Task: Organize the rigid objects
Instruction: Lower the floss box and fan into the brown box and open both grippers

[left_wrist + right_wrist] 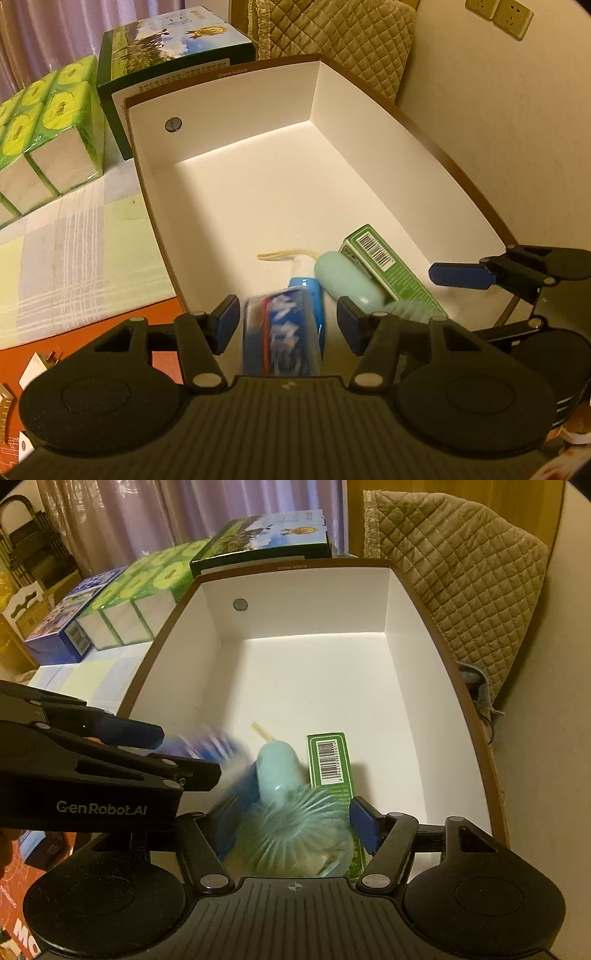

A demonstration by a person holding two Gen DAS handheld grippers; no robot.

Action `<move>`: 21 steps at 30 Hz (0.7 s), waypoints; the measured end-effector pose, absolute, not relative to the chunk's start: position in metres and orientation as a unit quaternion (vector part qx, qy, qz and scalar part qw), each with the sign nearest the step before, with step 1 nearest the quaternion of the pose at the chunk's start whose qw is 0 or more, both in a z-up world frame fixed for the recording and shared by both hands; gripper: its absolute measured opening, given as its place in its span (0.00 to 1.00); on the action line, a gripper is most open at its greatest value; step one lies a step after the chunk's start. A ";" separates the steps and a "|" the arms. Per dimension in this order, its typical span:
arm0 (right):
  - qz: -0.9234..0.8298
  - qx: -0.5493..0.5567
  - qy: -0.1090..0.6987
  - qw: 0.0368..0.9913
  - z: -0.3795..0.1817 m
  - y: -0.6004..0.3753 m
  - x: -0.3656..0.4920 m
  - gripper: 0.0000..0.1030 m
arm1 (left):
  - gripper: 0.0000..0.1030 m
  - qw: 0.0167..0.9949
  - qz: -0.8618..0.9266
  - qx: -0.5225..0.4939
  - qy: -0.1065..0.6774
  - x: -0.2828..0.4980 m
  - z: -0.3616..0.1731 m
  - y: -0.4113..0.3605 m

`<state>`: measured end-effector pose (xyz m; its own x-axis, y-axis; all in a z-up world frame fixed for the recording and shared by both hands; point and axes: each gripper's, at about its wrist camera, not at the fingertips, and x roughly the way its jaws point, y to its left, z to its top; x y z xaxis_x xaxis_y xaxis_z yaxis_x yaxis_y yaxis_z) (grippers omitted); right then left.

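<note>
My left gripper (286,325) is spread, a blurred toothpaste tube (284,328) dropping between its fingers. My right gripper (291,827) is spread around the fan (291,830). At one o'clock, the green carton (332,771) already lies in the box (461,709); nothing more waiting shows.

Black plastic grippers (288,325), blue jaw pads, silver screws, white "GenRobot.AI" lettering.

Blue toothpaste tube (284,328) motion-smeared, print unreadable; lower end hidden behind left gripper body. In right wrist view same tube mere blue streak. Teal brush (291,834) bristles blurred, near edge hidden. Green box (332,771) near end covered by right gripper finger (364,825). Tissue packs (44,129) cut by left edge.
</note>
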<state>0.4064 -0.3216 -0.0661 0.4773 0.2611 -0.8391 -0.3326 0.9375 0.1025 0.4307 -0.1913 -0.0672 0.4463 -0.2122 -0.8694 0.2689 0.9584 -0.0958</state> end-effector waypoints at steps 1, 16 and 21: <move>0.172 -0.037 0.482 0.858 -0.066 -0.322 0.407 0.63 | 0.53 0.850 -0.141 0.028 0.507 0.431 -0.067 -0.191; 0.167 -0.040 0.483 0.858 -0.064 -0.330 0.401 0.64 | 0.53 0.851 -0.135 0.026 0.508 0.426 -0.068 -0.192; 0.168 -0.040 0.482 0.859 -0.063 -0.331 0.400 0.64 | 0.53 0.851 -0.131 0.024 0.508 0.421 -0.067 -0.194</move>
<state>0.3996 -0.3307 -0.0632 0.4787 0.2496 -0.8417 -0.3269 0.9405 0.0930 0.4209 -0.1938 -0.0673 0.4490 -0.1994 -0.8710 0.2480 0.9643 -0.0929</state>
